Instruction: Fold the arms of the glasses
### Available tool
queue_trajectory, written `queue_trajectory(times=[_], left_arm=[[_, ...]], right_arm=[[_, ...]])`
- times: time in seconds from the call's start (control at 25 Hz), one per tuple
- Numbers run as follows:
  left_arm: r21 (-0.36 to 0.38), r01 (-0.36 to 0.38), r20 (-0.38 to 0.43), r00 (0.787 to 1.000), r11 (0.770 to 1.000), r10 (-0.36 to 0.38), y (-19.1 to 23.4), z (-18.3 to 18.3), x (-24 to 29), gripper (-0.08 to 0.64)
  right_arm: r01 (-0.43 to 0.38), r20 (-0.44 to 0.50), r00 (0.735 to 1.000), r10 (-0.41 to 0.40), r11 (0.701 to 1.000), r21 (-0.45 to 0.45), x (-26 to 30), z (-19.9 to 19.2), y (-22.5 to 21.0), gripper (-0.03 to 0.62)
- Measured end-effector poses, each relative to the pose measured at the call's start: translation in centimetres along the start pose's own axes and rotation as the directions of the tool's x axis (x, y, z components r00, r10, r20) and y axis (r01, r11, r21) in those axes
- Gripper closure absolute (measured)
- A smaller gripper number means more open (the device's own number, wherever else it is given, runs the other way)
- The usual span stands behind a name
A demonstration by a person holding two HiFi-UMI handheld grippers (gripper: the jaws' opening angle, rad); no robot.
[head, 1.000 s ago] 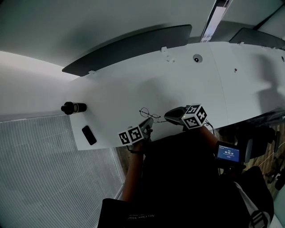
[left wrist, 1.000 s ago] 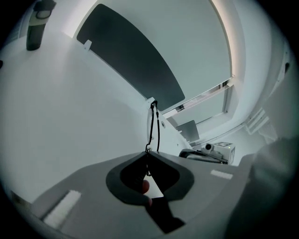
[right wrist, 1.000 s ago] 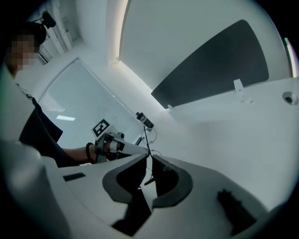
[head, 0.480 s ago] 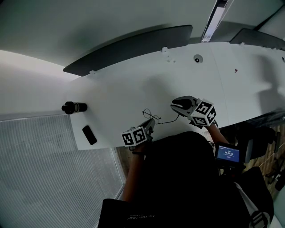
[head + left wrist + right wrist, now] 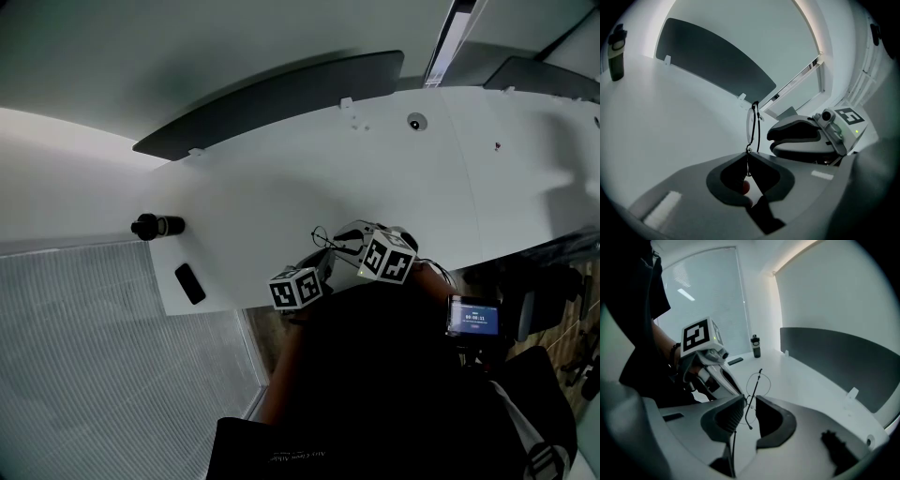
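Glasses (image 5: 322, 236) of thin dark wire sit just below the middle of the head view, at the near edge of the white table (image 5: 281, 187), between the two grippers. Whether they touch the tabletop cannot be made out.

The left gripper (image 5: 317, 265) comes up from lower left under its marker cube. In the left gripper view its jaws are pressed together at the centre of the frame, and the left gripper (image 5: 749, 157) pinches the wire of the glasses (image 5: 752, 124), so that one lens rim stands upright just above the jaw tips. The right gripper (image 5: 806, 138) lies close by at centre right of that view.

The right gripper (image 5: 349, 242) reaches in from the right in the head view. In the right gripper view its jaws stand apart (they have been opening just lately), and one slim arm of the glasses (image 5: 757, 387) runs down through the gap. It passes close to the jaw on the left of the frame, with no pad seen pressing on it. The left gripper (image 5: 708, 366) shows at left there.

A dark bottle (image 5: 155, 226) lies at the left of the head view, with a black phone (image 5: 190, 283) below it, both well apart from the glasses. A dark divider panel (image 5: 272, 94) runs along the table's far edge.
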State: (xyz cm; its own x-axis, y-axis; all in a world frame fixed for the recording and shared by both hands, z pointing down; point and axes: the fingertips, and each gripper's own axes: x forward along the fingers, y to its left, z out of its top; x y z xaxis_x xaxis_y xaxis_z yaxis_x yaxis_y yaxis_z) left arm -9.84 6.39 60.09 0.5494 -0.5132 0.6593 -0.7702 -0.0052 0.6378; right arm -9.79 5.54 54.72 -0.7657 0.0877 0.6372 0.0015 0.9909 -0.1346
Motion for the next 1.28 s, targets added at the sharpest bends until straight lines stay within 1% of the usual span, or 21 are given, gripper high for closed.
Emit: queue_trajectory(times=[0.08,0.24,0.36,0.48,0.6,0.68,0.96,1.12,1.2,1.28], left_arm=[[0.000,0.003,0.011,1.000,1.000,-0.003,-0.2,0.1,-0.1,0.538],[0.018,0.007,0.014,1.000,1.000,-0.007,-0.6,0.2,-0.2,0.538],[0.038,0.008,0.005,1.000,0.999,-0.009,-0.9,0.0,-0.1,0.538],[0.080,-0.009,-0.006,1.000,0.997,0.010,-0.9,-0.2,0.0,0.538],[0.132,-0.024,-0.018,0.999,0.991,0.026,-0.9,-0.4,0.1,0.538],[0.145,-0.025,-0.024,0.999,0.989,0.028,-0.8,-0.5,0.1,0.538],[0.120,-0.032,-0.038,0.999,0.992,0.036,-0.1,-0.8,0.3,0.537],[0.109,-0.040,-0.054,0.997,0.993,0.046,0.6,-1.2,0.5,0.534],[0.120,-0.059,-0.059,0.996,0.991,0.066,1.0,-1.2,0.6,0.533],[0.156,-0.094,-0.061,0.993,0.983,0.105,1.5,-1.2,0.6,0.532]], right_arm=[[0.006,-0.014,1.000,-0.005,1.000,0.016,0.5,-0.4,-0.1,0.509],[-0.002,-0.001,1.000,0.002,0.999,0.045,0.9,-0.7,-0.2,0.509],[-0.011,-0.010,1.000,0.012,0.998,0.057,1.1,-1.1,-0.2,0.528],[-0.032,-0.017,0.999,0.033,0.997,0.072,1.3,-1.5,0.0,0.549],[-0.050,-0.026,0.998,0.052,0.997,0.054,1.6,-1.8,0.2,0.555],[-0.063,-0.036,0.997,0.064,0.997,0.042,1.8,-1.8,0.4,0.566],[-0.049,-0.120,0.992,0.043,0.997,-0.054,1.2,-2.2,0.3,0.574],[-0.041,-0.199,0.980,0.010,0.988,-0.148,0.6,-2.9,0.1,0.574],[-0.032,-0.237,0.971,-0.015,0.981,-0.192,0.2,-3.1,-0.3,0.574],[-0.025,-0.267,0.963,-0.036,0.975,-0.222,-0.3,-3.3,-0.6,0.574]])
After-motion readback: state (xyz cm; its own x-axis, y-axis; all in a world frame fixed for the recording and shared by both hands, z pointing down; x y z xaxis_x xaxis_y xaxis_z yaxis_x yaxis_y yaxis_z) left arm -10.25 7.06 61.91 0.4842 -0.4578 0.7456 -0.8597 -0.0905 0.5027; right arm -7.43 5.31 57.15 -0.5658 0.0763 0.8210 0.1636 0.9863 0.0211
